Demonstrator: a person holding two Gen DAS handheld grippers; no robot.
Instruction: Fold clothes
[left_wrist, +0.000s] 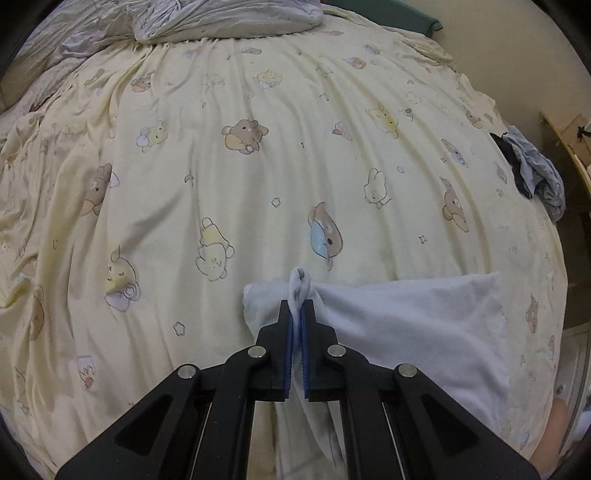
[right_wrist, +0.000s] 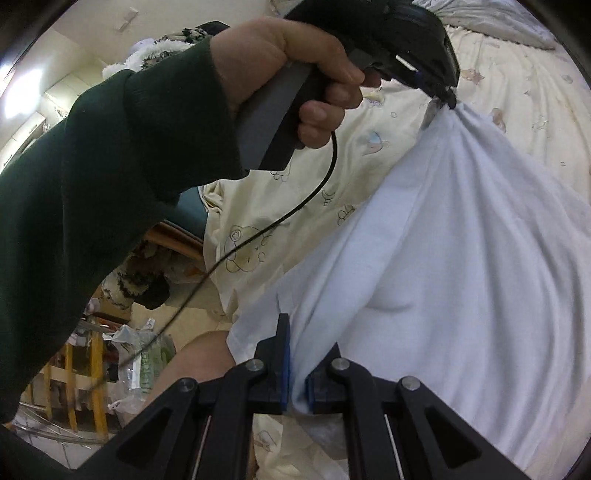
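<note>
While both grippers – left gripper (left_wrist: 297, 314), right gripper (right_wrist: 295, 354) – clamp 2 bunched edges, the soft white garment (right_wrist: 461, 258) stretches between them, creased lengthwise, above the cartoon-printed yellow bedsheet (left_wrist: 221, 166).

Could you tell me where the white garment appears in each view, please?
Left wrist: white garment lower right, pinched by the left gripper.
Right wrist: fills the right half, pinched at bottom by the right gripper.
Shared landmark: cartoon bedsheet.
</note>
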